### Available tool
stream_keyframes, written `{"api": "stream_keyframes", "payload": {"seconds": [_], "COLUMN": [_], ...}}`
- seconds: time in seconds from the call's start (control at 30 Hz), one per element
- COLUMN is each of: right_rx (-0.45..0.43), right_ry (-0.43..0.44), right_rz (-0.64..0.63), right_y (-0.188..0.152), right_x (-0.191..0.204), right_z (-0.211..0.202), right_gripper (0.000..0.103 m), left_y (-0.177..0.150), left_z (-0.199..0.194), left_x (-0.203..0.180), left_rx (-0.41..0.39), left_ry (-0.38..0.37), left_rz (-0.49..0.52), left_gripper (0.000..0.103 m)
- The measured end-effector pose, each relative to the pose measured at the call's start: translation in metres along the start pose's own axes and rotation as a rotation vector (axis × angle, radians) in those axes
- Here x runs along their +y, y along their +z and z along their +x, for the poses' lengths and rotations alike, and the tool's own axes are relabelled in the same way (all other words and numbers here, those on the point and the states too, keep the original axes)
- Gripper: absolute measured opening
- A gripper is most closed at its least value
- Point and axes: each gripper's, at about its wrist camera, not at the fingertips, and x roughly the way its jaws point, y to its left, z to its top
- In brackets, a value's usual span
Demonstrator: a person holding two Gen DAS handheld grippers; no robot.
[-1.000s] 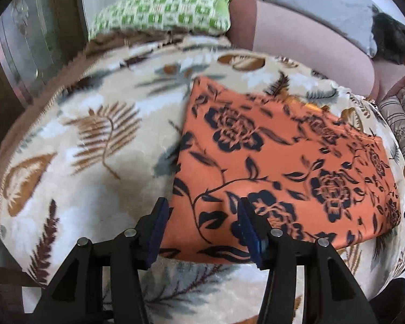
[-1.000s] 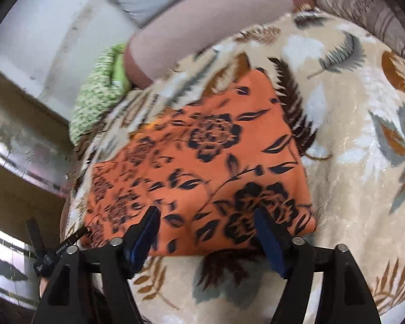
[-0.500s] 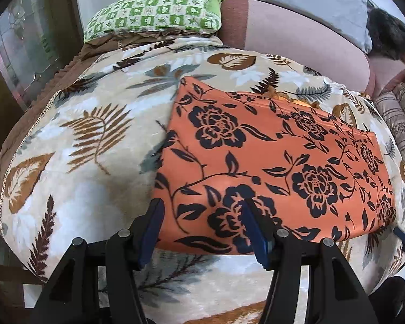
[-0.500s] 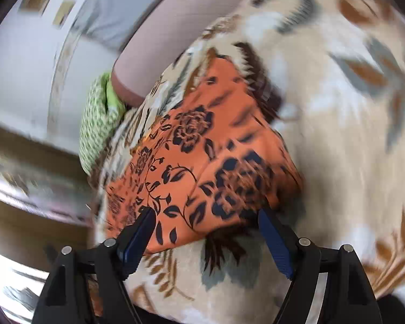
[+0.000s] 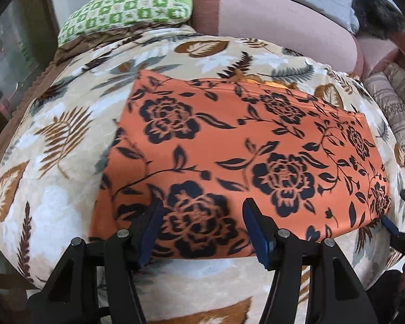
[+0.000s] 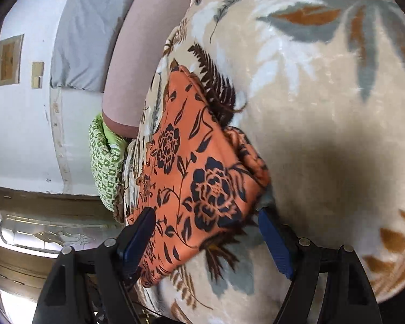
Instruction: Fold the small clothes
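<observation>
Left tool [image 5: 202, 224] apart, widening, straddling near edge of orange floral garment [image 5: 243, 156]; nothing pinched. Right tool [image 6: 208, 237] apart at its near-right corner [image 6: 253, 178], contact unclear. Garment flat, folded, on leaf-print blanket [image 5: 54, 140] over bed: light, limp, probably slippery. Pinch near corners.

text: none legible | labels: none | numbers: none | signs: none

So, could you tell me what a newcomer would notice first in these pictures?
The orange garment with black roses stands out first, lying folded flat in the middle of the cream leaf-print blanket. The left gripper and the right gripper stand open at its near edge, one towards each end. A green checked pillow lies beyond.
</observation>
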Motion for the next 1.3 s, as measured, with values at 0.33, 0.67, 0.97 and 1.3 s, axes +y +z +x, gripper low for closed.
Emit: {"api": "stream_keyframes", "payload": {"seconds": [0.33,0.67,0.97,1.3], "right_rx": [-0.036,-0.056,-0.046,-0.037], "right_ry": [-0.055,-0.100,-0.051,-0.084], "right_rz": [-0.028,-0.049,-0.077,-0.093], "right_y": [0.017,0.016,0.020,0.024], "right_x": [0.008,-0.006,0.012,0.016], "right_z": [0.013,0.012,0.020,0.020], "right_gripper": [0.041,0.024,0.075,0.022], "left_y": [0.013,0.021,0.031,0.028], "left_z": [0.016,0.029,0.029,0.020], "left_x": [-0.041,-0.062,-0.093,-0.080], "left_rx": [0.005,-0.006,-0.091,-0.112], "left_ry": [-0.014,0.017,0.024,0.039], "left_rz": [0.076,0.120,0.186,0.170], "left_gripper": [0.062,0.065,0.073,0.074]}}
